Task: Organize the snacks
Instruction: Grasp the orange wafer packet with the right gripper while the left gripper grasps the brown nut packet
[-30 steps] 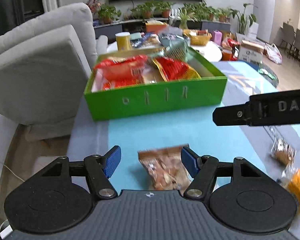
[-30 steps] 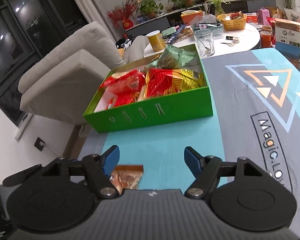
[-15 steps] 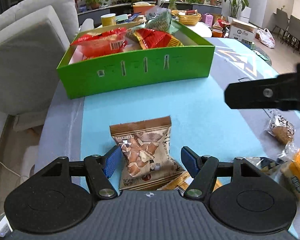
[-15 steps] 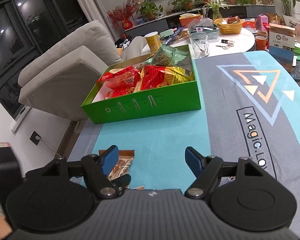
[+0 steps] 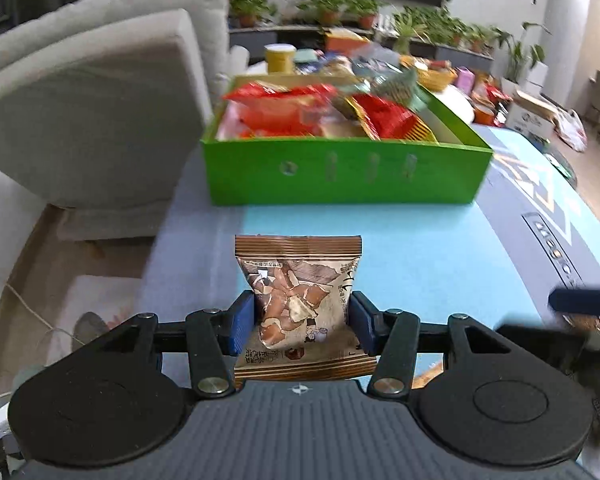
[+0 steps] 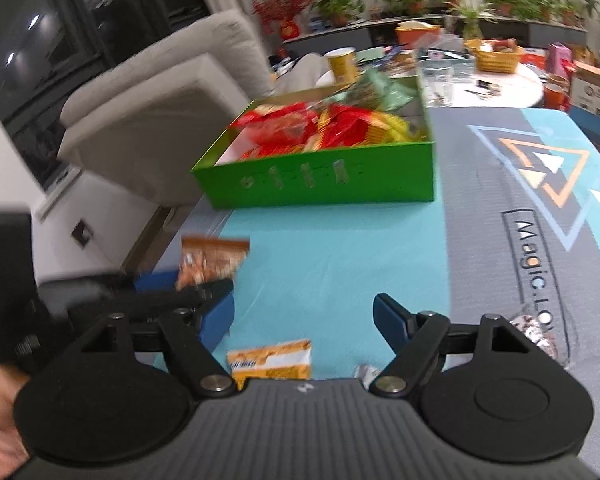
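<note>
My left gripper [image 5: 300,324] is shut on a brown snack packet [image 5: 298,280] and holds it upright above the blue mat. The same packet [image 6: 212,260] shows at the left of the right wrist view, in the left gripper's fingers. The green box [image 5: 340,176] with red and yellow snack bags stands ahead on the mat; it also shows in the right wrist view [image 6: 320,184]. My right gripper [image 6: 304,316] is open and empty above an orange and white snack packet [image 6: 270,362] lying on the mat.
A grey sofa [image 5: 88,92] stands left of the table. A round white table [image 6: 496,84] with a cup, a glass and a basket is behind the box. More wrapped snacks [image 6: 536,332] lie at the right on the mat. The table edge runs along the left.
My left gripper has closed on the brown packet and lifted it off the mat. My right gripper has shifted back and right, and now an orange and white packet shows beneath it.
</note>
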Tool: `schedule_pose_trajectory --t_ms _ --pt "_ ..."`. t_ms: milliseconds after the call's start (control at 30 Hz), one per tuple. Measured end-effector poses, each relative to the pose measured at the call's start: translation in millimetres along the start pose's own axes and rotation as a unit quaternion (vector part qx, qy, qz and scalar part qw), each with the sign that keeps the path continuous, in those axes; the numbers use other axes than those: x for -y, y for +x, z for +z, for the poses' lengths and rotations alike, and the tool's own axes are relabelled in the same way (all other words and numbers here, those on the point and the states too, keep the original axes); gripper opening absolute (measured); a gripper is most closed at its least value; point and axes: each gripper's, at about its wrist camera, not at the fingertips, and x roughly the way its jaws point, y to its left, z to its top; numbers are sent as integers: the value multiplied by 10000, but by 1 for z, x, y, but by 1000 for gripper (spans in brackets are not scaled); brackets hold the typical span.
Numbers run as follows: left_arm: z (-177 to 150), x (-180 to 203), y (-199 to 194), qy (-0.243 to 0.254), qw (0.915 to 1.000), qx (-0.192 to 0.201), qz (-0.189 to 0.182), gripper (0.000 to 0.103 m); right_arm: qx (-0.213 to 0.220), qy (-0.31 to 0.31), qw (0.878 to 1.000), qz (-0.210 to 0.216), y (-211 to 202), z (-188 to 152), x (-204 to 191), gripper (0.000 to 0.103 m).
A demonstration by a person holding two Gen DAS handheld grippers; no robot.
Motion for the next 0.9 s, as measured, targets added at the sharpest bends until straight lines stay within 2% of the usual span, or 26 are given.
schedule_pose_trajectory --t_ms 133,433,800,900 --pt "1 -8 -8 -98 9999 91 65 48 -298 -444 9986 32 12 -12 -19 61" --pt "-2 -10 -15 -145 9998 128 64 48 -761 -811 9936 -201 31 -33 -35 62" --pt "-2 -9 -15 -121 9998 132 20 48 -798 -985 9906 -506 39 -40 -37 61" --pt "0 -10 -14 -131 9998 126 17 48 -782 -871 9922 -435 38 -35 -34 56"
